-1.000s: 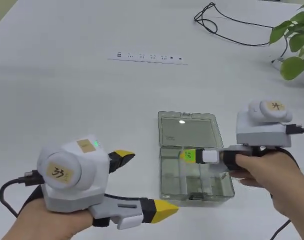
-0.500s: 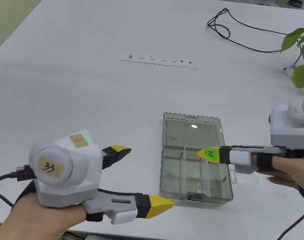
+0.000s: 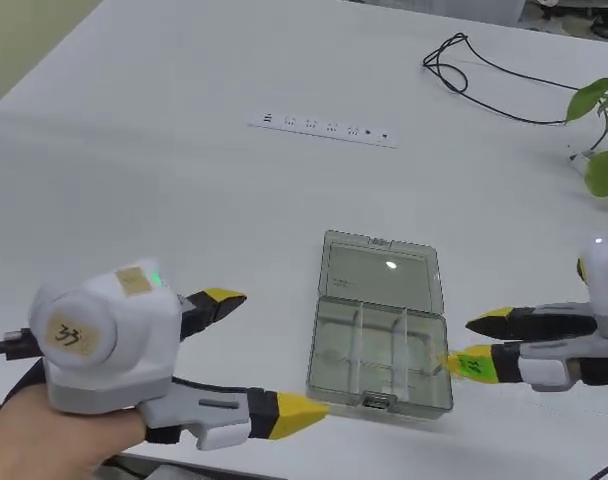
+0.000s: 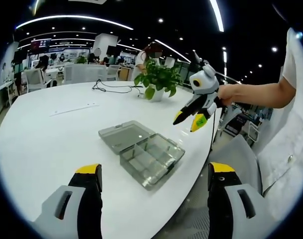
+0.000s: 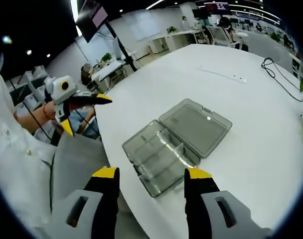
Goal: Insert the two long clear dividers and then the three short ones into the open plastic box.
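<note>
The smoky clear plastic box point(image 3: 336, 372) lies near the table's front edge, with its lid point(image 3: 382, 268) folded flat behind it. Two clear dividers point(image 3: 359, 345) run front to back inside the tray; I cannot make out any short ones. My right gripper point(image 3: 467, 343) hovers just right of the box, open and holding nothing. My left gripper point(image 3: 264, 353) is open and bare to the left of the box. The left gripper view has the box point(image 4: 151, 158) ahead between its jaws, with the right gripper point(image 4: 186, 124) beyond. From the right gripper view the box point(image 5: 159, 157) lies just ahead.
A white power strip point(image 3: 324, 128) lies across the table's middle. A black cable point(image 3: 474, 62) coils at the back right, beside a green plant point(image 3: 604, 130). The table's front edge runs just below the box. Office desks and people stand in the background.
My right gripper has pulled back from over the box to its right side, and its jaws now stand apart. The left gripper has stayed open at the lower left. The camera has shifted.
</note>
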